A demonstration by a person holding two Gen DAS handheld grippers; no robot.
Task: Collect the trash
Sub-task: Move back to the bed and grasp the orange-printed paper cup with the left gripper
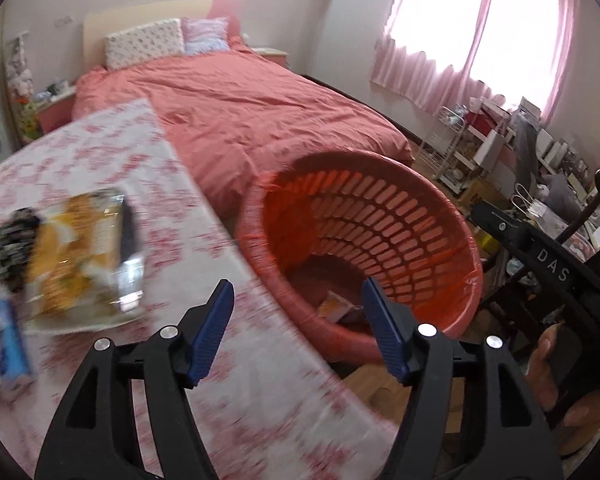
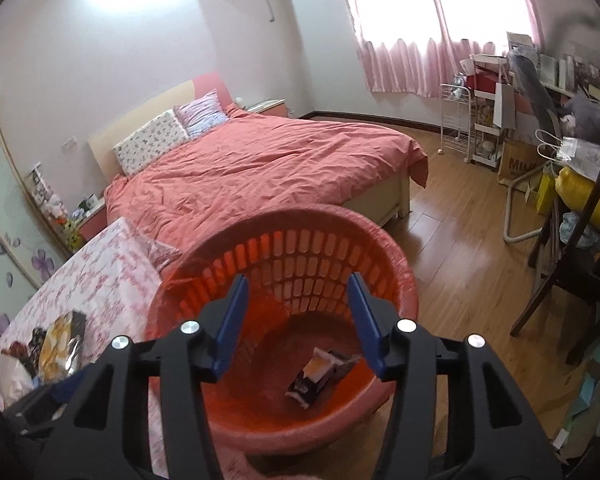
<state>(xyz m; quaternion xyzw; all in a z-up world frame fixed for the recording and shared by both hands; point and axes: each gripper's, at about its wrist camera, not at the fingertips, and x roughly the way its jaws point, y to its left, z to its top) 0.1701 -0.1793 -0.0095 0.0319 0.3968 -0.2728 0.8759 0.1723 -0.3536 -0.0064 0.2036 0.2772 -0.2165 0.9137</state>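
Wrappers left: yellow crinkly snack bag [image 1: 86,252] lies on floral tabletop [image 1: 112,152], ahead-left of left tool [image 1: 298,332], nearer it than right tool [image 2: 296,320]. Both tools open, empty, w/ red slatted plastic basket [image 2: 400,280] just below.

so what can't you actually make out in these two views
- Left wrist view: the yellow snack bag and the dark wrappers beside it on the table are motion-blurred; print unreadable.
- Left wrist view: the blue item is blurred and cut by the left edge.
- Right wrist view: the wrappers in the red basket are too small to read, partly behind the right gripper.
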